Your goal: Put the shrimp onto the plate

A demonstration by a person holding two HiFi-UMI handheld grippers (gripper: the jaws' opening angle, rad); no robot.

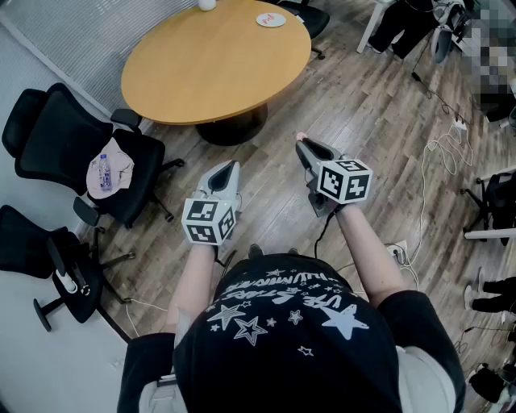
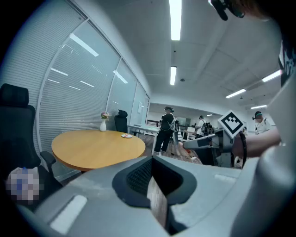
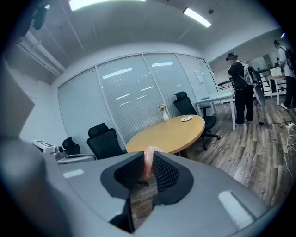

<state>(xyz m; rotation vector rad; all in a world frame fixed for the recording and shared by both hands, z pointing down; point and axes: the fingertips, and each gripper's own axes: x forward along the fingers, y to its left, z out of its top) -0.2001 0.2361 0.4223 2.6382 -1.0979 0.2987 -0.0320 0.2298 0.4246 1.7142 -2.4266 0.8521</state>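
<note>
On the wooden floor (image 1: 363, 105), well short of a round worktop (image 1: 210, 64), a person stands with a gripper in each hand. The right gripper (image 1: 303, 145) has its jaws closed narrowly on a small pink shrimp (image 3: 148, 161). The shrimp is pinched by its lower part between the ribbed pads, and its curved end pokes up past the tips. The left gripper (image 1: 231, 167) has its jaws drawn almost together, with nothing between them. The plate (image 1: 271, 19) sits near the far edge of the worktop, well apart from both grippers, with a small vase (image 3: 165, 115) close by.

The shrimp looks light, soft and probably a little slippery. A gentle hold across its thick middle seems best, since a harder squeeze could squash it or make it slip out. Black office chairs (image 1: 64, 145) stand to the person's left.
</note>
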